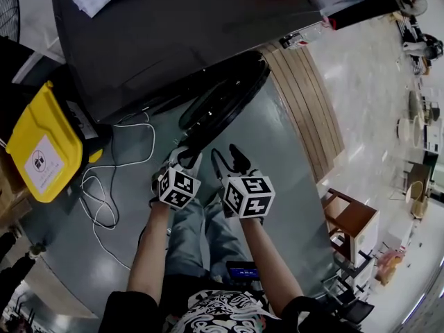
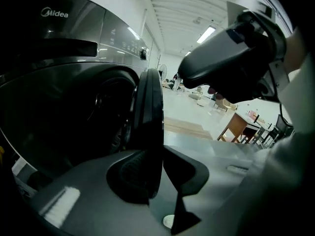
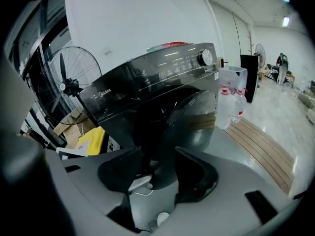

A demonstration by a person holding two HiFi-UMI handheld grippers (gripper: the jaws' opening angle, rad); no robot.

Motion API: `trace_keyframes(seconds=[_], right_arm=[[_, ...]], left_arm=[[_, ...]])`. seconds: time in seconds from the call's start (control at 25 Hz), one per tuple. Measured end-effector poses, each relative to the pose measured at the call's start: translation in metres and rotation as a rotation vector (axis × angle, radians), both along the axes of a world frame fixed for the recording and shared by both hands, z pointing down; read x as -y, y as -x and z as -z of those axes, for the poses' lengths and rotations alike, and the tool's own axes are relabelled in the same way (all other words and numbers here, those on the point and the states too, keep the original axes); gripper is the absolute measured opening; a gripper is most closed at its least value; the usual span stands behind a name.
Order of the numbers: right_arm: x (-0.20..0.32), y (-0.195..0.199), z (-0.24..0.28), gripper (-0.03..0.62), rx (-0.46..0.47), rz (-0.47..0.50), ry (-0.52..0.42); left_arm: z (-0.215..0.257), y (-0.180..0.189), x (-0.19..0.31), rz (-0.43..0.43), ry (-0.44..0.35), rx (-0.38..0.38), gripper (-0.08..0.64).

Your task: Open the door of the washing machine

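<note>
Over on the left a yellow box (image 1: 41, 144) is sitting by the washing machine (image 1: 173, 40), a white cable (image 1: 104, 179) trailing over the floor; the left gripper (image 1: 186, 158) is clamping the rim of the door (image 1: 229, 96), which is standing partly swung out from the machine's front; just beside it the right gripper (image 1: 229, 161) is hovering, jaws apart with nothing between them; a wooden stool (image 1: 350, 220) is standing far right.

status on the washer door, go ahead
Left gripper shut on door edge, right gripper open, empty. Door partly open. White cable on floor beside it.
</note>
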State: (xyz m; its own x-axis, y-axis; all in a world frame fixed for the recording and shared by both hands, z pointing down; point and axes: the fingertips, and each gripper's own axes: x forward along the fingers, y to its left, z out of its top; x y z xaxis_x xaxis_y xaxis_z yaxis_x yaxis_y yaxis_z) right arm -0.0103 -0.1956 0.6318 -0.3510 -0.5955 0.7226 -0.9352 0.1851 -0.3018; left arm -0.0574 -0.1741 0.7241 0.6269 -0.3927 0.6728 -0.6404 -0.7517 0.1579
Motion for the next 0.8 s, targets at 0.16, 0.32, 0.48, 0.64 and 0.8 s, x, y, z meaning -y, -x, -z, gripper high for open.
trace_keyframes(seconds=[0.16,0.32,0.48,0.64,0.8], right_arm=[[0.003,-0.007,-0.016,0.210,-0.060,-0.048,0.022],[0.014,-0.007,-0.025,0.245,-0.107,-0.082,0.024],[0.015,-0.016,-0.031,0.210,-0.168,-0.085,0.021],[0.009,-0.023,-0.031,0.203,-0.170,-0.066,0.032],[-0.002,-0.037,-0.033,0.193,-0.194,-0.062,0.048]], left_arm=[[0.010,-0.011,-0.013,0.008,0.011,-0.074,0.145],[0.015,0.011,-0.023,0.074,0.026,-0.119,0.186],[0.013,0.031,-0.027,0.128,0.035,-0.105,0.165],[0.017,0.039,-0.019,0.197,0.029,-0.117,0.143],[0.021,0.040,-0.011,0.269,0.030,-0.153,0.143]])
